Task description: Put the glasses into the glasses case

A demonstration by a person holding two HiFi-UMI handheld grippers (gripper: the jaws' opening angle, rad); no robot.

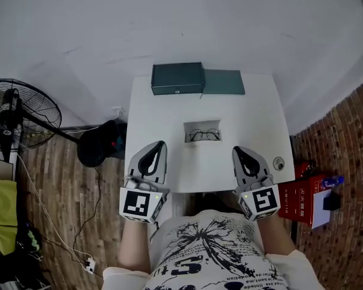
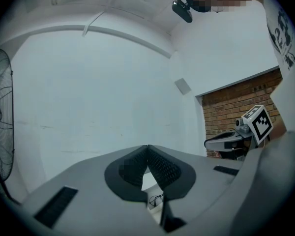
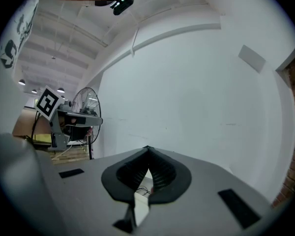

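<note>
Thin wire-framed glasses (image 1: 204, 135) lie on a pale square cloth (image 1: 191, 128) in the middle of the white table (image 1: 157, 110). A dark green glasses case (image 1: 178, 78) stands at the table's far edge, its flat flap (image 1: 224, 82) spread to the right. My left gripper (image 1: 162, 144) rests at the near left, short of the glasses, jaws shut and holding nothing. My right gripper (image 1: 236, 150) rests at the near right, also shut and holding nothing. A bit of the glasses (image 2: 156, 199) shows below the shut jaws in the left gripper view, and the glasses (image 3: 143, 191) likewise in the right gripper view.
A small round metal piece (image 1: 279, 162) sits near the table's right edge. A standing fan (image 1: 18, 116) is at the left, a black object (image 1: 100, 142) on the floor by the table, and a red box (image 1: 305, 198) on the floor at the right.
</note>
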